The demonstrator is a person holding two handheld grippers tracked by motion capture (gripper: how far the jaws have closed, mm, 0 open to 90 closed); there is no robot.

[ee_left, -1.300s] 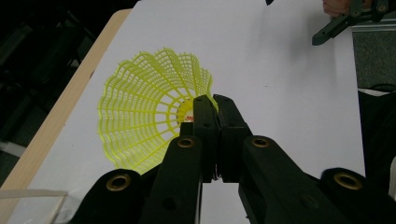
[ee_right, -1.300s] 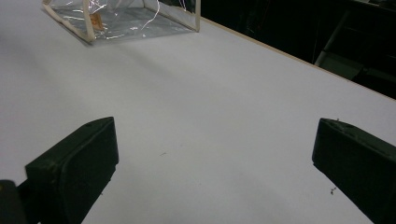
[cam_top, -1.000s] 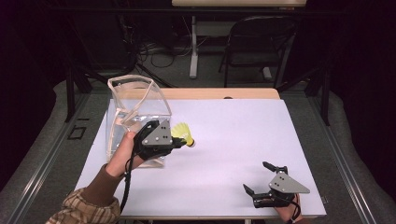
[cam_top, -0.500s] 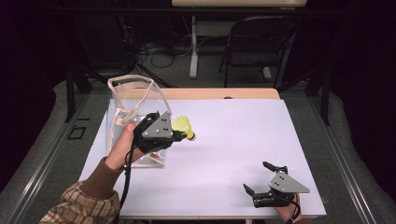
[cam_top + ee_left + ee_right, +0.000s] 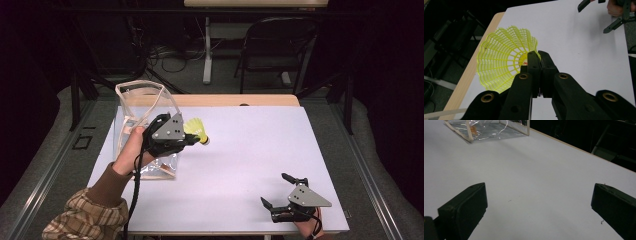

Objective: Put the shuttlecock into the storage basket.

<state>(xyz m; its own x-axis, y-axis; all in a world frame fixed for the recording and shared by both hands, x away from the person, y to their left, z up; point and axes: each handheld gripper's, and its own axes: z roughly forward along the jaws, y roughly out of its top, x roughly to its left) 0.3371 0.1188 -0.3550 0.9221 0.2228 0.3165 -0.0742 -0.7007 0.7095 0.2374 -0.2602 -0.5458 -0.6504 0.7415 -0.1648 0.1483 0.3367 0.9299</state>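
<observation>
A yellow plastic shuttlecock (image 5: 196, 130) hangs over the white table, just right of a clear plastic bag (image 5: 137, 107) that stands upright with its mouth open. My left gripper (image 5: 192, 140) is shut on the shuttlecock. In the left gripper view the two black jaws meet at the edge of the netted skirt (image 5: 504, 57), close to its core, and my left gripper (image 5: 539, 53) points across the sheet. My right gripper (image 5: 274, 188) rests near the table's front right corner, open, with nothing between its fingers (image 5: 464, 207). The bag's base (image 5: 489, 130) lies far ahead of it.
A white sheet (image 5: 260, 150) covers the tabletop, with a wooden strip (image 5: 235, 100) along the far edge. Beyond it stand a chair (image 5: 272, 55), a table leg and cables on the dark floor. The right gripper (image 5: 614, 15) shows at the top right of the left gripper view.
My left gripper has carried the shuttlecock a little upward in the picture, staying beside the bag. The right gripper has not moved.
</observation>
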